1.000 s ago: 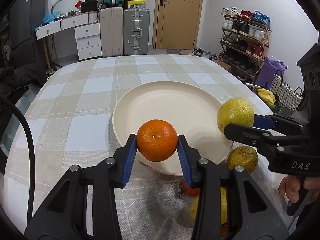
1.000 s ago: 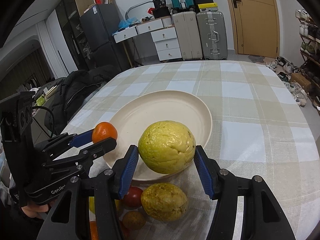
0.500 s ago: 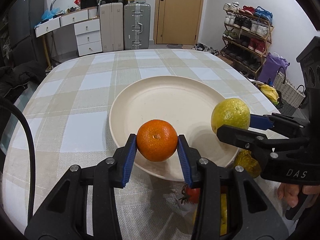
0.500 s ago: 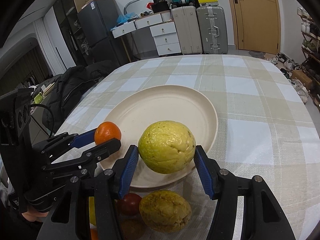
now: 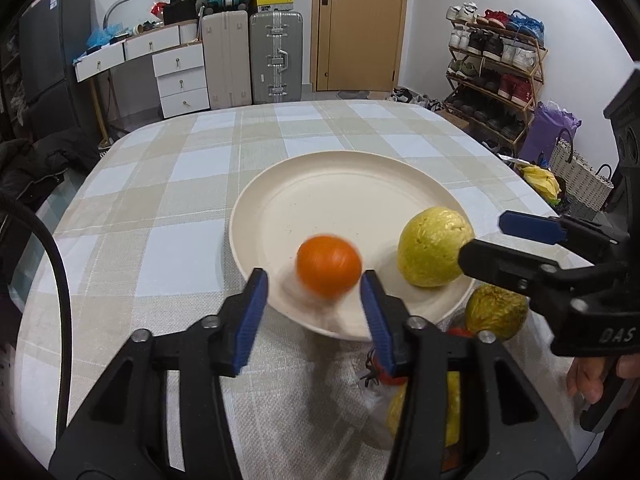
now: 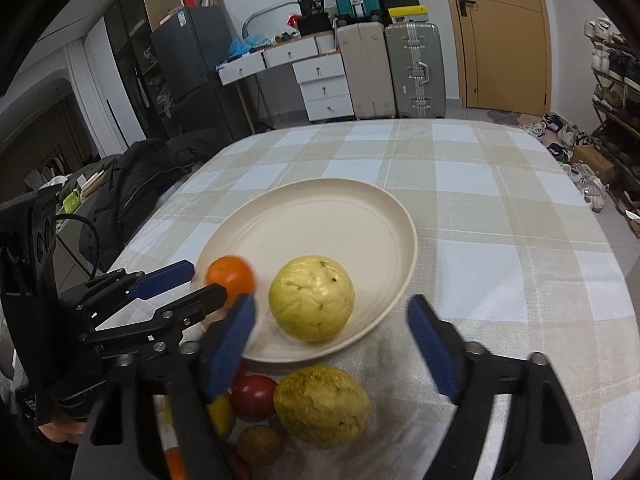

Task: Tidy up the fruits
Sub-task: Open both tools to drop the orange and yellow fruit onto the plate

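Checked beige-and-white cloth covers the round table (image 6: pixel 500 208), with suitcases, drawers and a shoe rack behind. On it sits the wide cream round plate (image 6: pixel 320 216), now carrying the large pale-yellow bumpy fruit (image 6: pixel 311 298) and, to its left, the small motion-blurred orange tangerine (image 5: pixel 329 266). Both grippers have just been opening: the right gripper (image 6: pixel 332 344) stands wide, the yellow fruit ahead of its jaws, free; the left gripper (image 5: pixel 312 304) is parted, the tangerine just beyond its pads, untouched. Nearer the person than the plate lies the remaining pile: a darker yellow wrinkled fruit (image 6: pixel 322 404) directly under the right jaws, and a red tomato (image 6: pixel 254 396) between the two grippers.
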A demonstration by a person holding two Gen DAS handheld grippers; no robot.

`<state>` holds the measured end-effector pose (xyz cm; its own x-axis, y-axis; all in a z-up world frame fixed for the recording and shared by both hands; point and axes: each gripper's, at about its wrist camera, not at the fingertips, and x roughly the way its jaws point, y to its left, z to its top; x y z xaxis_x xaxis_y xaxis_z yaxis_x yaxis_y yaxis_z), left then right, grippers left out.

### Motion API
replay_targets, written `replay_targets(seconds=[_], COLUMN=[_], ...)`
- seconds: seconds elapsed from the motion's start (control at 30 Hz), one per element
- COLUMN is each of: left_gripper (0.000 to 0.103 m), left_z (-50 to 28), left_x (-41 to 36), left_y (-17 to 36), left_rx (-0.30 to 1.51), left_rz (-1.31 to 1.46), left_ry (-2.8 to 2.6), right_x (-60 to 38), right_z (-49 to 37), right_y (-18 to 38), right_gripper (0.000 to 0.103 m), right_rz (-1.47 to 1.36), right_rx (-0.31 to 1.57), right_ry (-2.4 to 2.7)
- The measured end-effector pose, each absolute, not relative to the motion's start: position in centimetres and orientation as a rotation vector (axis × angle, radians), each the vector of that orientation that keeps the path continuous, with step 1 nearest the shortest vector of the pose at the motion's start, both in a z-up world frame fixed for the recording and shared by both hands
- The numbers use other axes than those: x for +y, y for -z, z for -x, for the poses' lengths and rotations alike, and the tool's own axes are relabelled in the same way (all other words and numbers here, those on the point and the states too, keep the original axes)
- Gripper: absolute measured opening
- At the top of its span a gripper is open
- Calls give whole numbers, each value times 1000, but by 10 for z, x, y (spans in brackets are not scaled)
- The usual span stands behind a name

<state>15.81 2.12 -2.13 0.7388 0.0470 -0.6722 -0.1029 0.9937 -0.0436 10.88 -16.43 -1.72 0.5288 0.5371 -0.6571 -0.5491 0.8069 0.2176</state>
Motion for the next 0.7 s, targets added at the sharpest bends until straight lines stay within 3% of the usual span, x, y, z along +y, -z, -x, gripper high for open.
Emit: replay_targets(seconds=[0.1,0.17,0.33,0.4,0.7], left_gripper=[70,80,90,101,102], left_z=[-143,-134,-107,-96,-57], left_x=[21,20,16,13,1], left_y=[14,9,-2,-5,-23], left_rx=[707,692,657,640,605], left_rz=[88,80,61,47,34], left_ry=[-76,-83,-80,-85,-93], right_x=[-173,-179,-190,-194,-203], right_z=[-102,-97,-84,-78,-55], right_y=[11,7,2,-1,-12], right_gripper=[103,103,103,103,103], right_rz=[10,4,1,-10,-8], right_rx=[755,742,733,718,627], right_ry=[-624,-619,-635,-645,-705])
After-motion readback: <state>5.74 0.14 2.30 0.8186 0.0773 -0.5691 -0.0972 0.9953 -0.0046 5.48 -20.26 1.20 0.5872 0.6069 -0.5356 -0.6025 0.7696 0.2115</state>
